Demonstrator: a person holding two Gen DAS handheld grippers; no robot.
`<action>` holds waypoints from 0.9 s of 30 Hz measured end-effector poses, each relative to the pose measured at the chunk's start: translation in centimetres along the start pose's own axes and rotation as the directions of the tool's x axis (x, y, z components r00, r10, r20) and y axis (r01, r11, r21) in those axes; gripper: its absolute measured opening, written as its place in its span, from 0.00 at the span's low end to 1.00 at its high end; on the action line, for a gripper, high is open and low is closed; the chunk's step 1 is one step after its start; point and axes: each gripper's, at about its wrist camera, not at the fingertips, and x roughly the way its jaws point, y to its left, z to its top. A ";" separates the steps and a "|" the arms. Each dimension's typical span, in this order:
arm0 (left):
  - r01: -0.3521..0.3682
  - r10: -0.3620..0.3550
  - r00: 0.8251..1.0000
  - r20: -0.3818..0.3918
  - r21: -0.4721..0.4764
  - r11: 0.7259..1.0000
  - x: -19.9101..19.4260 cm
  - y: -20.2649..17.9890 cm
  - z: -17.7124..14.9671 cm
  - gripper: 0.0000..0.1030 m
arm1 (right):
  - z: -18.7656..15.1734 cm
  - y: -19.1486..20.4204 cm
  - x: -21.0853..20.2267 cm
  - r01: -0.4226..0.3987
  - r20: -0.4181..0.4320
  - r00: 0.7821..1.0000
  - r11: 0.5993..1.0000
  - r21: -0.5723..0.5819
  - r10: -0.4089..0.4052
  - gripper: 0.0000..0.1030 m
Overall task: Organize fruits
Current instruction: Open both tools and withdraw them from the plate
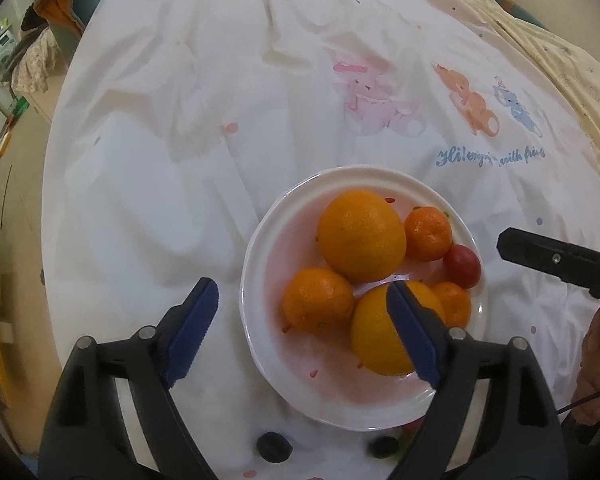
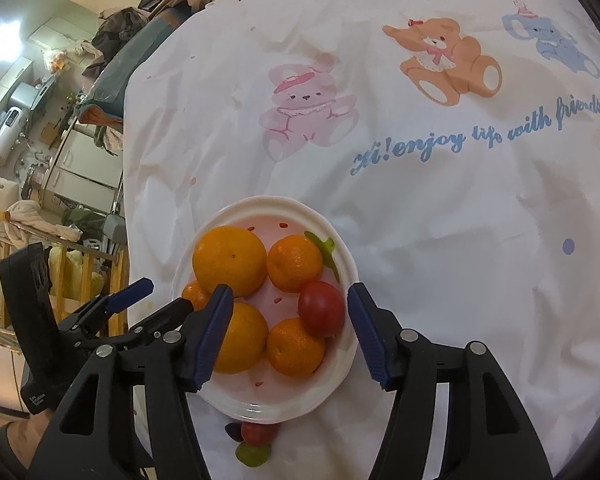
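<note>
A white plate (image 1: 256, 280) (image 2: 332, 220) on the printed sheet holds two large oranges (image 1: 360, 236) (image 1: 376, 336), three tangerines (image 1: 316, 300) (image 1: 428, 234) (image 1: 454, 304) and a red round fruit (image 1: 462, 266) (image 2: 322, 314). My left gripper (image 1: 300, 286) hangs open over the plate's near side, one pad beside the rim and the other in front of the nearer orange; nothing is gripped. My right gripper (image 2: 290, 291) is open above the fruit, with a tangerine (image 2: 296, 346) and the red fruit showing between its pads, untouched. The left gripper (image 2: 166, 295) also shows at the plate's left edge.
Small loose fruits lie just in front of the plate: two dark ones (image 1: 274, 446) (image 1: 384, 446), a red one (image 2: 258, 432) and a green one (image 2: 252, 452). The white bear-print sheet (image 2: 420, 200) stretches far and right. Its left edge drops off toward cluttered furniture (image 2: 40, 140).
</note>
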 end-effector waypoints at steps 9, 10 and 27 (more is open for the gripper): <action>0.000 0.000 0.999 0.046 0.008 1.000 -3.2 -0.1 -1.2 0.81 | -1.0 1.9 -3.7 0.001 0.067 0.998 0.998 -0.057 0.003 0.61; -0.002 0.002 0.998 0.057 0.012 1.000 -3.8 -0.1 -1.3 0.81 | -1.2 1.9 -4.1 -0.002 0.073 0.997 0.999 -0.053 0.006 0.61; -0.035 0.039 0.983 0.178 -0.025 0.999 -11.6 0.4 -5.9 0.81 | -7.6 3.0 -10.2 0.020 0.176 0.984 0.998 -0.066 -0.008 0.71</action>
